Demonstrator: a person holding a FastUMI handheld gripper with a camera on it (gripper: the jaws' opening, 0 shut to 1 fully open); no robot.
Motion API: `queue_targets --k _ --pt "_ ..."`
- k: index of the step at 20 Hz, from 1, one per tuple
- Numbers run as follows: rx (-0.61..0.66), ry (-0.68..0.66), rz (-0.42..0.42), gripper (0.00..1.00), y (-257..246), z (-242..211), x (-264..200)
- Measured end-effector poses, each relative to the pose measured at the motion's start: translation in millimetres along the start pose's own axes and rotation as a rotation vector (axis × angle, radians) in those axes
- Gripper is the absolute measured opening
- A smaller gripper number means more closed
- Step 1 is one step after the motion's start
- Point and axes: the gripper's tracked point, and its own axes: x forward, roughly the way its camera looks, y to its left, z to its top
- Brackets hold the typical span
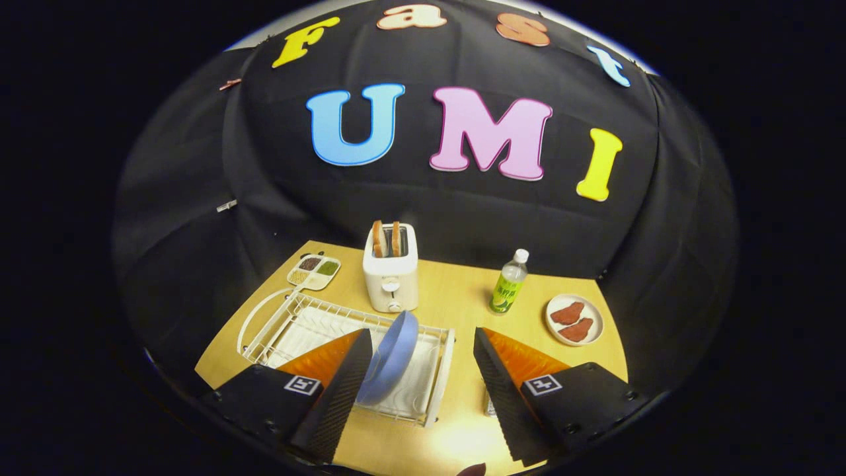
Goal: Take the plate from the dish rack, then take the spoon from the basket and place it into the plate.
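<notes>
A blue plate (391, 357) stands on edge, leaning, in a white wire dish rack (291, 330) on the wooden table. My gripper (423, 347) hovers above the rack's right end with its fingers wide open. The plate lies just inside the left finger (344, 383), which covers part of its lower rim. The right finger (499, 383) is over bare table to the right of the rack. Nothing is held between the fingers. A small pale object (490, 404) peeks out by the right finger, mostly hidden.
Behind the rack stands a white toaster (391, 274) with two bread slices. A small divided dish (314, 271) sits at the back left. A green-labelled bottle (509, 284) and a white plate with two reddish pieces (575, 320) are on the right.
</notes>
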Motion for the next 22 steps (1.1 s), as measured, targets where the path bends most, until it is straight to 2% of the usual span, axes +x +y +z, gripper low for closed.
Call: queue_targets --k 5,9,13,16,18,22 --pt "-0.014 0.167 -0.07 0.89 9 -40 57" --pt "0.054 0.306 -0.095 0.83 20 -80 91" --pt "0.13 0.379 -0.122 0.75 27 -107 121" --pt "0.128 0.411 -0.206 0.4 15 -114 123" --pt "0.105 0.421 -0.225 0.35 18 -112 121" --pt "0.029 0.389 -0.27 0.34 19 -91 117"
